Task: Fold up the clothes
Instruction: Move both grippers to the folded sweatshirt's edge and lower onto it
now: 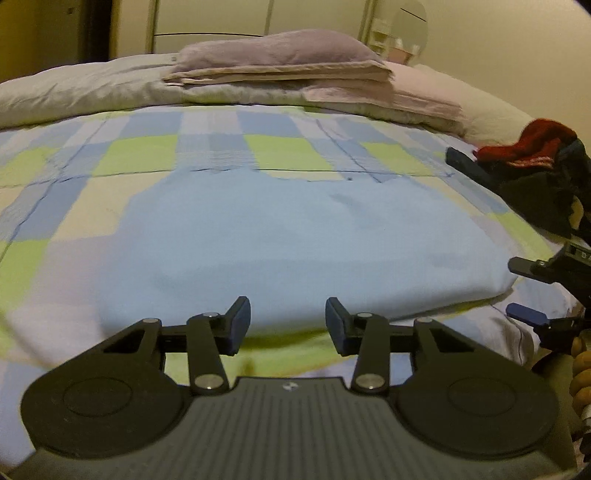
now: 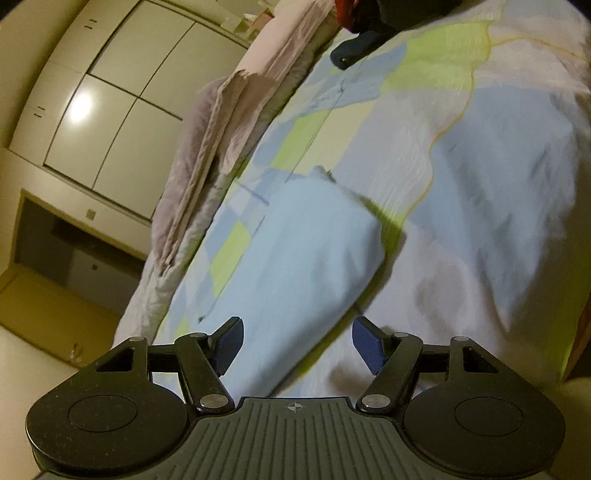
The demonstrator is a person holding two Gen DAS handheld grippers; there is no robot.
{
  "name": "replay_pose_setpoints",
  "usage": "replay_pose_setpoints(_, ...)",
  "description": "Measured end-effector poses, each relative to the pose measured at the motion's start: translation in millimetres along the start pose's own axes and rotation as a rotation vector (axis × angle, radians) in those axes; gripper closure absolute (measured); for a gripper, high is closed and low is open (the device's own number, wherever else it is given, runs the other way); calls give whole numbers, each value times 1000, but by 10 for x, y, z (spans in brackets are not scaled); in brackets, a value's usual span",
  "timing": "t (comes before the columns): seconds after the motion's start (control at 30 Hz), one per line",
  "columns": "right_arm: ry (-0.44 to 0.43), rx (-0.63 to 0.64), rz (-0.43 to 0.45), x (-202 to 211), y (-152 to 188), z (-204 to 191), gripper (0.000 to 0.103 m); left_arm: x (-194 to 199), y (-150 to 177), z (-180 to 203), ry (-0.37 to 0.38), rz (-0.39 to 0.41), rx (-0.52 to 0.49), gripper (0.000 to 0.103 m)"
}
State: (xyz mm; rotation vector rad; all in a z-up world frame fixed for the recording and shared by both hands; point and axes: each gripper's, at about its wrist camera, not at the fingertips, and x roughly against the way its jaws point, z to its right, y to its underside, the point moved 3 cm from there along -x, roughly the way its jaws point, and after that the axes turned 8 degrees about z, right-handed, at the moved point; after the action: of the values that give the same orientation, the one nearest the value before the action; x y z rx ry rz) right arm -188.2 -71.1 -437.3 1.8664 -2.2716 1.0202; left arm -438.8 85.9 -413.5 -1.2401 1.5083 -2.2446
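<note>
On the bed (image 1: 122, 155), from the left wrist view, a pale blue garment (image 1: 280, 236) lies flat and folded on the checked cover, its near edge just ahead of the left gripper (image 1: 288, 325). Fingers spread wide, nothing between the blue pads (image 1: 240, 323), and they hover just short of the cloth's edge, not touching it as far as the view shows. Behind the garment, a grey duvet (image 1: 74, 92) runs across the head of the bed, with a stack of folded pink and mauve linens (image 1: 280, 62) sitting on top. Off to the right, a heap of dark clothes (image 1: 535, 192) with a red piece (image 1: 524, 144) on it rests at the bed's edge. Low on the right, the right gripper (image 1: 528, 291) pokes in, one finger above the other with a clear gap between them, close to the garment's right corner.

Over to the right wrist view, which is tilted hard. The right gripper (image 2: 297, 345) has its fingers spread too, empty, blue pads (image 2: 365, 345) well apart. The blue garment (image 2: 295, 266) stretches away from between them, a long folded shape on the cover, and the picture is smeared with blur. The linens (image 2: 221, 122) run up the left side of the bed, with white wardrobe doors (image 2: 110, 110) beyond. At the top edge, a bit of the red piece (image 2: 345, 13) and dark clothes (image 2: 369, 40) just show.
</note>
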Motion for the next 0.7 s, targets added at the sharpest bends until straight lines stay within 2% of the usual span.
replay_pose_setpoints(0.17,77,-11,18,-176,-67,116,43,-357,-3,135,13,-17,-53,65)
replay_pose_setpoints(0.23,72,-27,28,-216,-74,164,45,-481,31,172,-5,-24,-92,64)
replay_pose_setpoints(0.53,62,-78,86,-271,-168,288,46,-669,63,215,-3,-45,-138,65)
replay_pose_setpoints(0.63,62,-68,91,-302,-165,281,46,-763,125,277,-14,-39,-199,64)
replay_pose_setpoints(0.7,60,-62,94,-322,-163,263,46,-771,89,273,-15,-51,-184,64)
